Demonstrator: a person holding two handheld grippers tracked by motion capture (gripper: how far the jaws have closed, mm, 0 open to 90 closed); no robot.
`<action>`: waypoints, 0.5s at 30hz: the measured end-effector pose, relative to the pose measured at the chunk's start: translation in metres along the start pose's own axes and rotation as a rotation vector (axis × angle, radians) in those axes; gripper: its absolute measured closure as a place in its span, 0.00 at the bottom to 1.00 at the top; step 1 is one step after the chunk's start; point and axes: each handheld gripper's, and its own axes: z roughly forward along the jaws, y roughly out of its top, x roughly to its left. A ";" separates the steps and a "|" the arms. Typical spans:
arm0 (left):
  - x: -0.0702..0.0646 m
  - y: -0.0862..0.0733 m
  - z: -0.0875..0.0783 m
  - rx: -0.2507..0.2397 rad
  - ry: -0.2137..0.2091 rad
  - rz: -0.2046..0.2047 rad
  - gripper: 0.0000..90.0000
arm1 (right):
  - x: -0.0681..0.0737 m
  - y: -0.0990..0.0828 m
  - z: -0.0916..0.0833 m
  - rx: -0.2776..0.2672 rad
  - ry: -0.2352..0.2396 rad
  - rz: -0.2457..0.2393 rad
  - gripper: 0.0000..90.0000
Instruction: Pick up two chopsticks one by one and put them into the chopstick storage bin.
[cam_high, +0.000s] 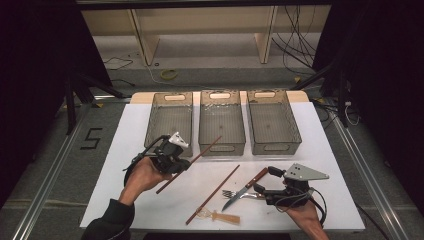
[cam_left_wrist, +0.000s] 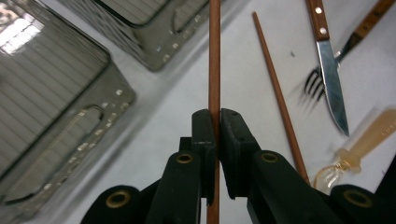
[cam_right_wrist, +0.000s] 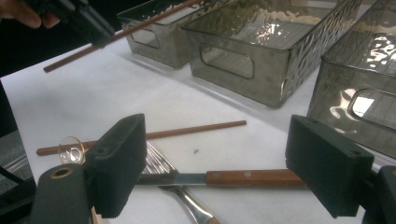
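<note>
Your left gripper (cam_left_wrist: 214, 122) is clamped on a chopstick (cam_high: 189, 164) held above the table before the bins (cam_high: 221, 121); it's light, stiff and smooth, so pinch near mid-length or it pivots. Your right gripper (cam_right_wrist: 219, 163) gapes, released, over the knife (cam_right_wrist: 243, 178).

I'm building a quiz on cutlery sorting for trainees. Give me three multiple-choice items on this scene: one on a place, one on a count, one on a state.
1. Where does the second chopstick lie?
A. in a bin
B. on the white table, left of the knife
C. on the floor

2. How many clear bins stand at the table's far side?
A. two
B. three
C. four

3. How is the left gripper?
A. shut on a chopstick
B. open above a fork
C. shut on a knife

Answers:
1 B, it rests on the table beside the knife.
2 B, three bins stand in a row.
3 A, its jaws pinch the held chopstick.
</note>
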 end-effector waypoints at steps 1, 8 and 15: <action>0.003 0.002 -0.001 -0.003 0.001 -0.003 0.94 | 0.000 0.000 0.000 0.000 0.000 0.000 0.24; 0.025 0.013 -0.015 -0.068 0.033 -0.040 0.94 | -0.001 0.000 0.000 -0.006 0.005 0.003 0.24; 0.042 0.021 -0.022 -0.101 0.067 -0.068 0.94 | -0.001 0.000 0.000 -0.006 0.009 0.007 0.24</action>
